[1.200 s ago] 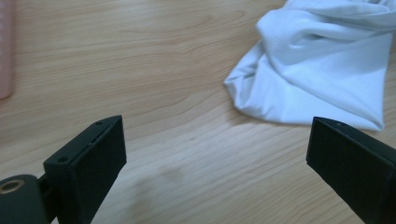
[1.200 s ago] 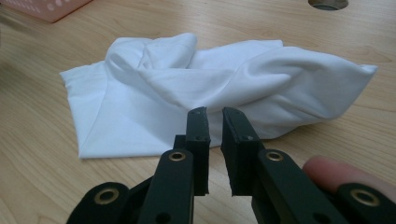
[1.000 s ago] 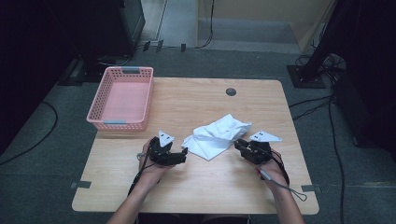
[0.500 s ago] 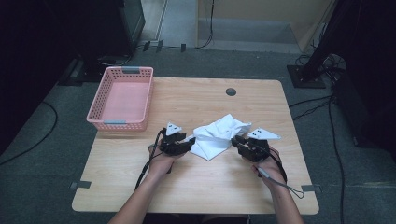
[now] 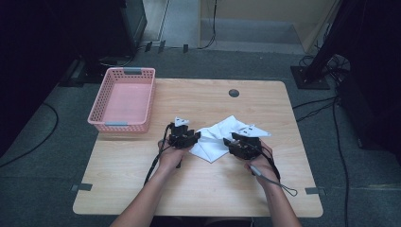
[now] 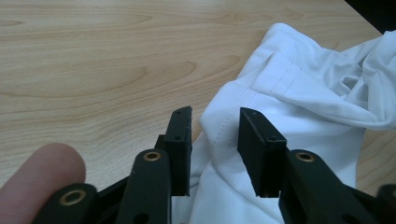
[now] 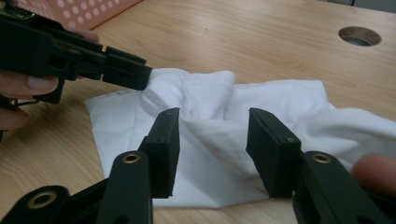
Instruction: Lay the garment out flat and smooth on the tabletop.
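A crumpled white cloth (image 5: 218, 137) lies on the wooden table (image 5: 198, 99) between my two grippers. My left gripper (image 5: 196, 136) is at the cloth's left edge. In the left gripper view its jaws (image 6: 215, 114) have just been closing; they straddle a hemmed fold of the cloth (image 6: 303, 93) with a gap still showing on both sides. My right gripper (image 5: 229, 142) is at the cloth's right side. Its jaws (image 7: 214, 114) have just been opening and stand apart over the cloth (image 7: 280, 100), gripping nothing. The left gripper (image 7: 140, 77) shows across the cloth in the right gripper view.
A pink plastic basket (image 5: 124, 99) sits at the table's far left corner with nothing in it. A round cable hole (image 5: 233, 92) is near the far edge. Bare wood lies in front of the cloth toward the person.
My left gripper has moved right, up to the cloth's left edge, and its jaws have narrowed. My right gripper has shifted a little left toward the cloth.
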